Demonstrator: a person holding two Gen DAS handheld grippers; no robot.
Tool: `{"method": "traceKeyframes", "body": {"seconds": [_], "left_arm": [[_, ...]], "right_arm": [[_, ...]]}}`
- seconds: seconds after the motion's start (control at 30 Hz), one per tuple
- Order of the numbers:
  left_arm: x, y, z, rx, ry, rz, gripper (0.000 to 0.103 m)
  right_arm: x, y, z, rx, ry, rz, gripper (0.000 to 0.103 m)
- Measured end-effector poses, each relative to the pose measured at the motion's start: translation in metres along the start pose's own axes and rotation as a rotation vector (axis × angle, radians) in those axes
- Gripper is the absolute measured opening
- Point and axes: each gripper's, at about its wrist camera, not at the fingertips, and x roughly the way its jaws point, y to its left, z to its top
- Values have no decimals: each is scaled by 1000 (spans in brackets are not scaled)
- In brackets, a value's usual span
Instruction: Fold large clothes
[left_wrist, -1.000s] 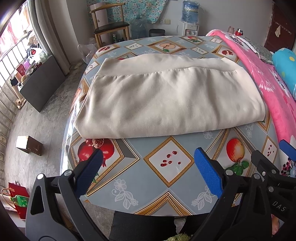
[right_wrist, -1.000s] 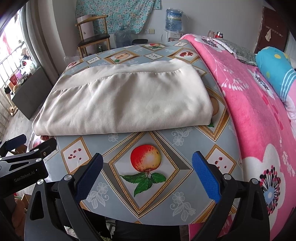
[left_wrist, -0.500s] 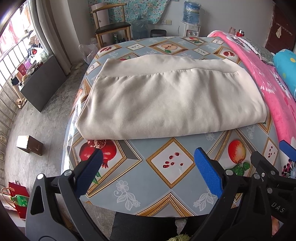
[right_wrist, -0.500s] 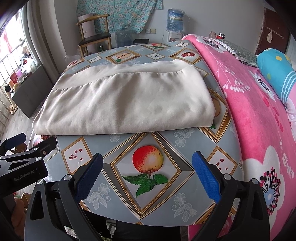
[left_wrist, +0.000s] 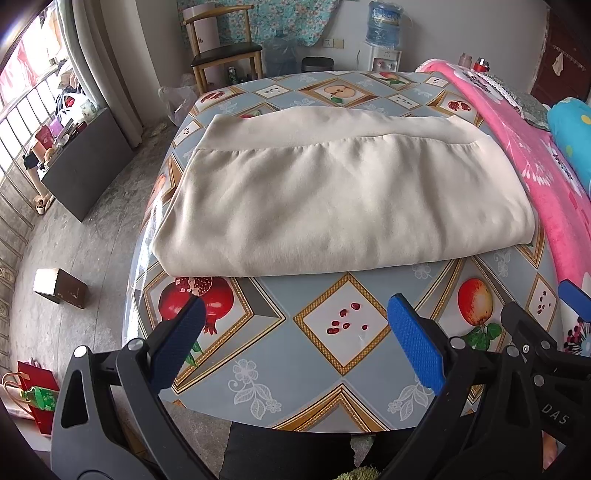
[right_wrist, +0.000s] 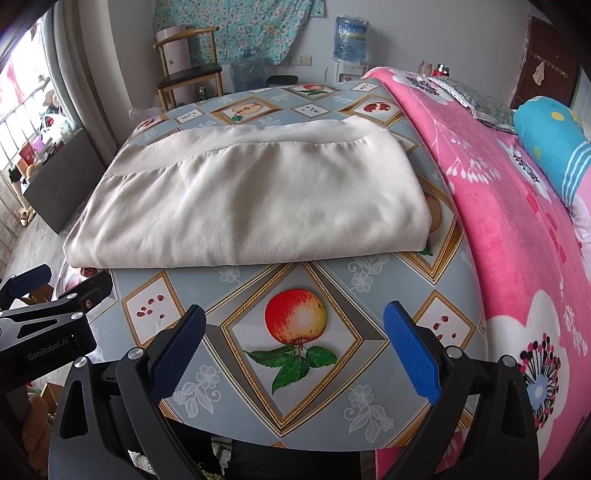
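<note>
Both claws nearer the folded cream garment (left_wrist: 343, 199), still spread.

cream garment (left_wrist: 332, 199), fruit-patterned tablecloth (left_wrist: 332, 373), pink blanket (right_wrist: 517, 240)

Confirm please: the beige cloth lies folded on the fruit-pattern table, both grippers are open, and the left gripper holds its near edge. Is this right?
Not quite. The left gripper holds nothing: in the left wrist view it hangs open, short of the beige cloth, over bare table. The right gripper is open too, and the cloth lies folded.
</note>
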Motion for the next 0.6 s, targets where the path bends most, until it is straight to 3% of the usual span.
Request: {"method": "traceKeyframes", "body": {"seconds": [0.6], "left_arm": [[0,0,0,0,0,0,95]], "right_arm": [[0,-3,-2,6,-1,-6,94]]}}
